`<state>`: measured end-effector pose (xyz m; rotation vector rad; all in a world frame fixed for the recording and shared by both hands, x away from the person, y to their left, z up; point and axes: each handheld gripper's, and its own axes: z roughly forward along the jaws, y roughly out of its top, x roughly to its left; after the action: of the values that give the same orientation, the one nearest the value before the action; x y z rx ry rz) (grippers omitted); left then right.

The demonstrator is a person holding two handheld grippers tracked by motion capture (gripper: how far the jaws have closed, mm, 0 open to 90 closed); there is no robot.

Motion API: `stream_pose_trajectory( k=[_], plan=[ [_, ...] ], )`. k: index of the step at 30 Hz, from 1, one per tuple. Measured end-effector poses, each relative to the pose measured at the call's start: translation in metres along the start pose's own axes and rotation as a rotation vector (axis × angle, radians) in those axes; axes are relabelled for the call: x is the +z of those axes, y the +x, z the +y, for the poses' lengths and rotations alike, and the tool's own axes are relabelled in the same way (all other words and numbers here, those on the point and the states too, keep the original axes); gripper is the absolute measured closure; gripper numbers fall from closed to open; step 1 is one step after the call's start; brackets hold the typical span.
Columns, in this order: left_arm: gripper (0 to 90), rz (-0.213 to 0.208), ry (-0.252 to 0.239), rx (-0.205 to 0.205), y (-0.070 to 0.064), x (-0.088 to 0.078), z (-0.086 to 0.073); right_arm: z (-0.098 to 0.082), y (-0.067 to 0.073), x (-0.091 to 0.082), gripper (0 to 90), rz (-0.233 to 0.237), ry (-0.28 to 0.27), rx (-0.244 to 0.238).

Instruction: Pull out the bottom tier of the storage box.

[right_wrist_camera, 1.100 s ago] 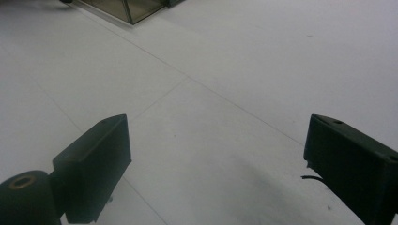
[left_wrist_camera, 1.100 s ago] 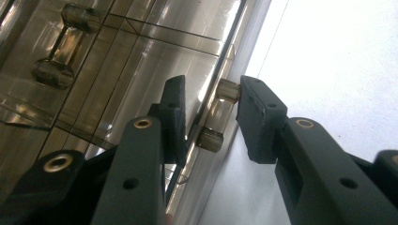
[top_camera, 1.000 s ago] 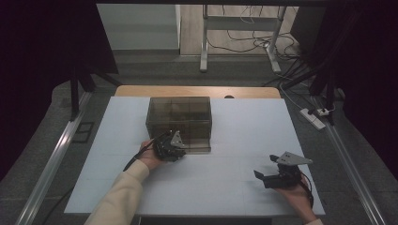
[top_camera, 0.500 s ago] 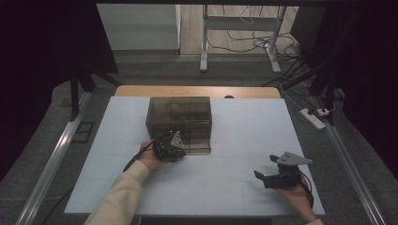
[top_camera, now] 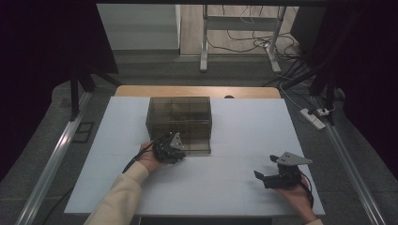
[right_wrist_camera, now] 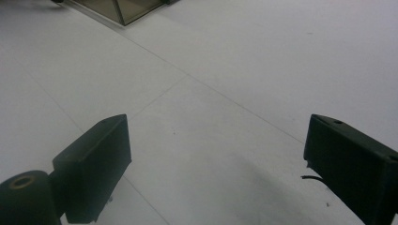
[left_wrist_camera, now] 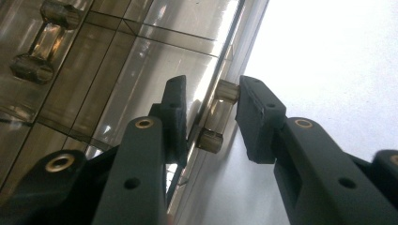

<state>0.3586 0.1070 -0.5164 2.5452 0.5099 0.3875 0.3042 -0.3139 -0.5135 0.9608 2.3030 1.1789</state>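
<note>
so there's this smoky see-through box (top_camera: 179, 123) sitting on the white tabletop (top_camera: 244, 126), a bit left of the middle and toward the far side. you can see dividers inside it splitting it into compartments.

the left hand-held gripper (top_camera: 172, 151) is right up against the near wall of the box, close to its left corner. in the left gripper view its two black jaws sit either side of a small clear bar handle (left_wrist_camera: 217, 116) fixed on the box wall. the right jaw is touching the end of that handle, the left jaw sits just beside it on the other side, tight against the panel. looks clenched on the handle to me, the gap is basically all handle. a second handle (left_wrist_camera: 41, 41) of the same kind shows farther up the box in that view. the person's left hand (top_camera: 149, 158) and a cream sleeve (top_camera: 117, 199) come in from the near edge.

the right hand-held gripper (top_camera: 264, 177) is well apart from the box, near the near right corner of the tabletop, resting low over the surface with the grey plate on top. its jaws are spread wide with nothing but bare white tabletop between them, so released. a corner of the box (right_wrist_camera: 123, 10) peeks in at the far edge of the right gripper view.
</note>
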Motion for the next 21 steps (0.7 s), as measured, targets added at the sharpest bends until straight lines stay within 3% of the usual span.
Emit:
stream_pose_trajectory(
  k=[21],
  plan=[
    [64.8, -0.014, 0.006, 0.010, -0.0048, -0.0026, -0.0015, -0.0001, 0.0002, -0.0003, 7.4, 0.000, 0.000, 0.000]
  ],
)
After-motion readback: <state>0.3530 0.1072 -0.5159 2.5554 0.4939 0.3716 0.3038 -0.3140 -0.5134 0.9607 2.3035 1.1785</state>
